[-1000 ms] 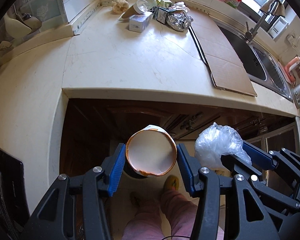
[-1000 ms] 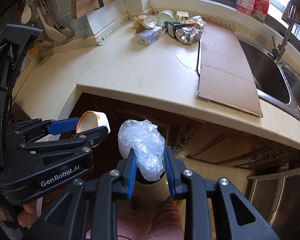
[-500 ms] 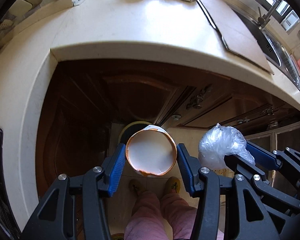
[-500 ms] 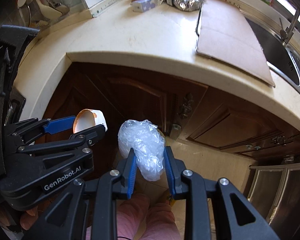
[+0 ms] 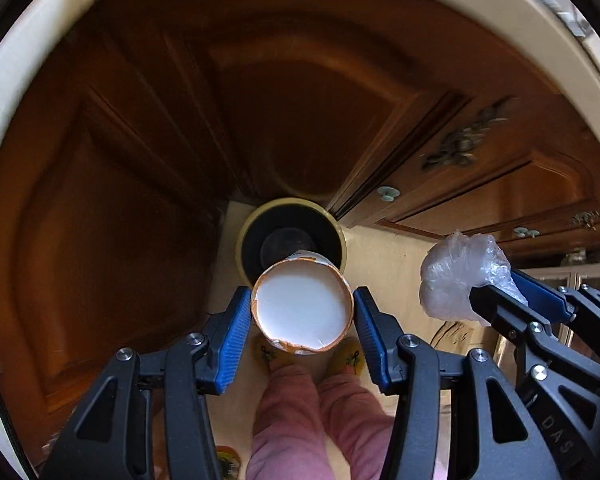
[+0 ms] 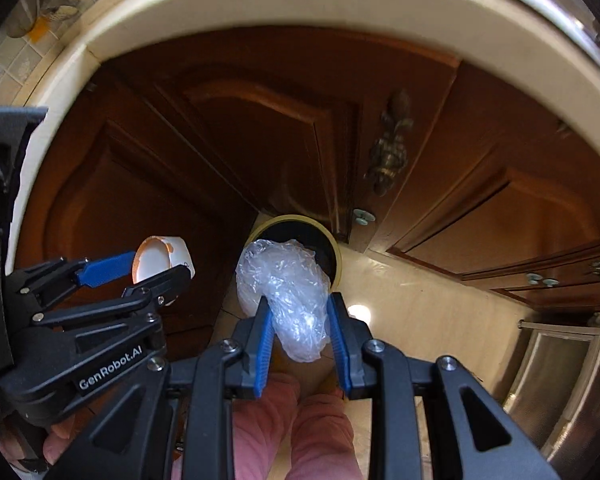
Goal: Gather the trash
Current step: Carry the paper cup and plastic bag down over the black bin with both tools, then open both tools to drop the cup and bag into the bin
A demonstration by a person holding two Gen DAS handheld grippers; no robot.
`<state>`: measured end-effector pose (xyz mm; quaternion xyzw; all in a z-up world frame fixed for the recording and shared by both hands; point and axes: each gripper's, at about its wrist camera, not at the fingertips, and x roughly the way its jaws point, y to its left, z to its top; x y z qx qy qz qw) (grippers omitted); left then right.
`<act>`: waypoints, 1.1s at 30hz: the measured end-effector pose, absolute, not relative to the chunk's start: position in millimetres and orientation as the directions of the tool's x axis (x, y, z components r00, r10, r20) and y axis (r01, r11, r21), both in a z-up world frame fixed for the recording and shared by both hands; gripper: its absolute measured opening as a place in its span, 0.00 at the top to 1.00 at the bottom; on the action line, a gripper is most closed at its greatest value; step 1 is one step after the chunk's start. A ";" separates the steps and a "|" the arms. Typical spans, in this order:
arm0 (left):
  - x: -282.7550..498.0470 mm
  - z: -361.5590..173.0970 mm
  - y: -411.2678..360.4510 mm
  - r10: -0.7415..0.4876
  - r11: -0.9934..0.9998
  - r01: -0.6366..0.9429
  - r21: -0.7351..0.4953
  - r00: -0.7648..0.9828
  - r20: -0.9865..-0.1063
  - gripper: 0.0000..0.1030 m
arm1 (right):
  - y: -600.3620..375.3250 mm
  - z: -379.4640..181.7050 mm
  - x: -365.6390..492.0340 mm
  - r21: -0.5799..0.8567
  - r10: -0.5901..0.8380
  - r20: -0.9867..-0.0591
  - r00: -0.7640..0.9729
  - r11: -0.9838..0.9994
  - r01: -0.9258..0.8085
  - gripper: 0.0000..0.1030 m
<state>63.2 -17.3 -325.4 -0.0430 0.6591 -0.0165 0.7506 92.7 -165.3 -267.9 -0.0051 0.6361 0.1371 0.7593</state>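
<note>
in the left wrist view the left gripper [image 5: 302,318] at lower centre clenches a paper cup [image 5: 302,306] with its white open mouth toward the camera, over pink trouser legs [image 5: 300,420] and yellow slippers [image 5: 350,356]; the right wrist view shows the right gripper [image 6: 300,344] squeezed on a crumpled clear plastic bag [image 6: 286,284], and at its left the writing "GenRobot.AI" [image 6: 110,366]. beyond both, a round yellow-rimmed bin [image 5: 246,232] with dark inside stands on the pale floor [image 5: 384,256]. farther are brown cabinet doors [image 6: 228,140] and a cream counter edge [image 6: 300,4].
</note>
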 end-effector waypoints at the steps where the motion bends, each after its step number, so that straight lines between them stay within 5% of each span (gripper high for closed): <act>1: 66.6 -337.3 -14.4 -0.096 0.994 -0.042 -0.102 0.128 -0.987 0.52 | -166.6 -278.7 95.6 0.178 0.213 -0.965 0.154 0.961 -0.214 0.74; 19: 111.5 -514.0 32.5 -0.210 0.971 -0.098 -0.219 0.094 -0.973 0.51 | -135.8 -480.8 144.5 0.207 0.227 -0.972 0.067 0.951 -0.230 0.70; 25: 113.8 -538.5 42.9 -0.207 0.967 -0.137 -0.213 0.056 -0.977 0.22 | -123.5 -497.7 144.6 0.229 0.249 -0.967 0.053 0.941 -0.248 0.57; 33: 113.0 -538.1 53.6 -0.171 0.971 -0.156 -0.180 0.070 -0.983 0.21 | -125.7 -497.6 145.0 0.222 0.238 -0.970 0.043 0.947 -0.231 0.53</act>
